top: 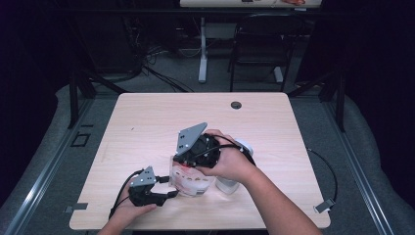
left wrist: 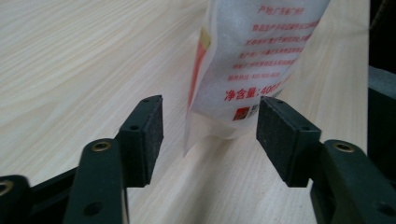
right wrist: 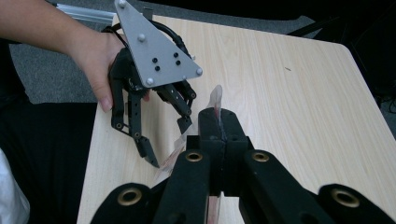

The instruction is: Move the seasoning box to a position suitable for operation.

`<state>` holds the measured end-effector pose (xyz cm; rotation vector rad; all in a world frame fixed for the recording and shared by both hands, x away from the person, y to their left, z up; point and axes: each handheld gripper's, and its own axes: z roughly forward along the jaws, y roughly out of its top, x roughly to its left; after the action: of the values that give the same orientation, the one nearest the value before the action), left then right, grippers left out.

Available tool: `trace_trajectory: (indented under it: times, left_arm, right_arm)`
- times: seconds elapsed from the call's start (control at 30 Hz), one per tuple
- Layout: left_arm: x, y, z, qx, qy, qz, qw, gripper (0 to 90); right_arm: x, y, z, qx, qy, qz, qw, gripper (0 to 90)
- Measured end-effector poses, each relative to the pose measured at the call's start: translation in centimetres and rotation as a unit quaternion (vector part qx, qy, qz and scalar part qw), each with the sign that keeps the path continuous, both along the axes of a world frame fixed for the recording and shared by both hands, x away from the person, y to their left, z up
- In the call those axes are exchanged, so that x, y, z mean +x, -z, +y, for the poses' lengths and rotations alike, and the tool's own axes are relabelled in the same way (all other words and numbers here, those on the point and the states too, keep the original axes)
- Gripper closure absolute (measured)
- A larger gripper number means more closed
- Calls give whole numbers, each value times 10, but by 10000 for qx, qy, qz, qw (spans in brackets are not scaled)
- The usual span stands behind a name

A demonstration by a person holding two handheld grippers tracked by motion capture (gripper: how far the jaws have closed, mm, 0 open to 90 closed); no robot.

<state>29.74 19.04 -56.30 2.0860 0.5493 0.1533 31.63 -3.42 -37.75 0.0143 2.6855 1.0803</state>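
A clear plastic pouch (top: 192,180) with red print and white contents stands on the wooden table (top: 147,122) near its front edge. My right gripper (top: 185,164) is shut on the pouch's top edge (right wrist: 217,100) from above. My left gripper (top: 171,187) sits low at the pouch's left side, open. In the left gripper view the pouch's lower corner (left wrist: 243,70) hangs between the two black pads (left wrist: 144,133), touching neither. The right gripper view shows the left gripper (right wrist: 168,140) with its jaws spread beside the pouch.
A white cylindrical object (top: 228,185) lies right of the pouch, partly hidden under the right hand. A round cable hole (top: 236,105) marks the table's far side. A black chair (top: 259,44) and a desk leg (top: 202,49) stand beyond the table.
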Motion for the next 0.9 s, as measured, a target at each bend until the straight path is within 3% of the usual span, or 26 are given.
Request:
trace_trajectory:
  times: [0.27, 0.47, 0.67, 0.9]
  left_arm:
    - [5, 5, -7, -279, 149, 97, 9995, 358]
    - [6, 8, -15, -244, 309, 63, 9992, 347]
    - [5, 8, -20, -352, 464, 28, 9983, 333]
    - [5, 9, -21, -362, 435, 1, 9984, 344]
  right_arm:
    - [-1, 1, 1, 13, -44, 19, 10000, 900]
    - [-1, 1, 2, 24, -81, 22, 10000, 900]
    - [-2, 1, 3, 11, -145, 11, 9999, 900]
    - [-4, 1, 4, 41, -154, 6, 9999, 900]
